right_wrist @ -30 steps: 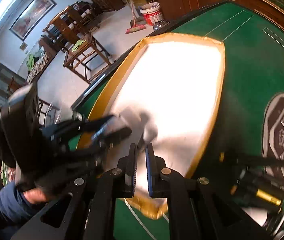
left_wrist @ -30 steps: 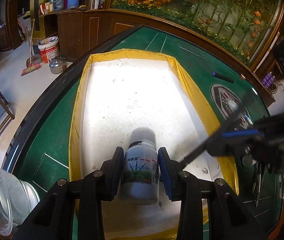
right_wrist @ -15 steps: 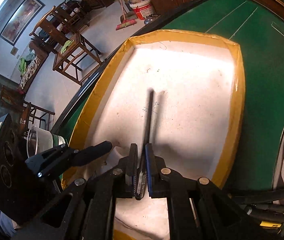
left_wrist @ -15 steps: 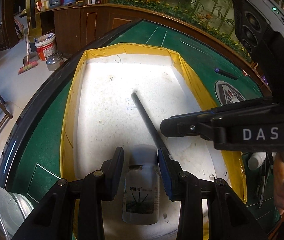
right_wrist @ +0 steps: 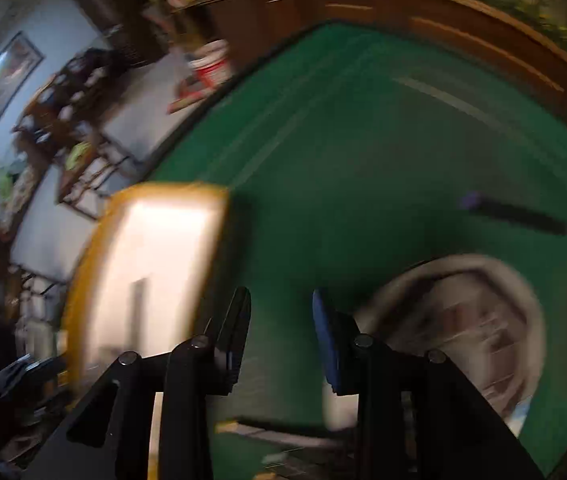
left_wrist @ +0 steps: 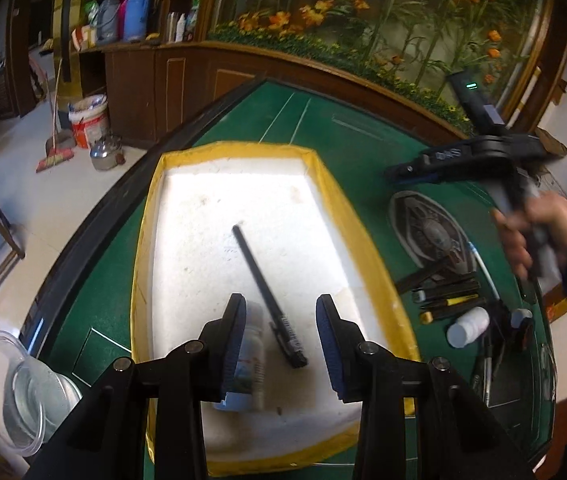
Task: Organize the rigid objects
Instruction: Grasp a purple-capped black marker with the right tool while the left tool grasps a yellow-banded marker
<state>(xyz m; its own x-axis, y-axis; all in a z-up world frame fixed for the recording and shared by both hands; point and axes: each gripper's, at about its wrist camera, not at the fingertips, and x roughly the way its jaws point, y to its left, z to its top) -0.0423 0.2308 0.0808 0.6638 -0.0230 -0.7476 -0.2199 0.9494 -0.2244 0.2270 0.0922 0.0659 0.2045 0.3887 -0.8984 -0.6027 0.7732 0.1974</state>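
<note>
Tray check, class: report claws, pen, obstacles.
Left claw open, empty. Right claw just opened, empty. Pen and bottle in tray. Nothing blocking.

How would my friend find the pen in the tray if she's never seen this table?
Start at the green table and find the white tray with the yellow rim on it. Two things lie inside: a small white bottle near the front edge, and beside it the pen. The pen is the long, thin, black stick lying slanted, unlike the short, fat bottle.
</note>
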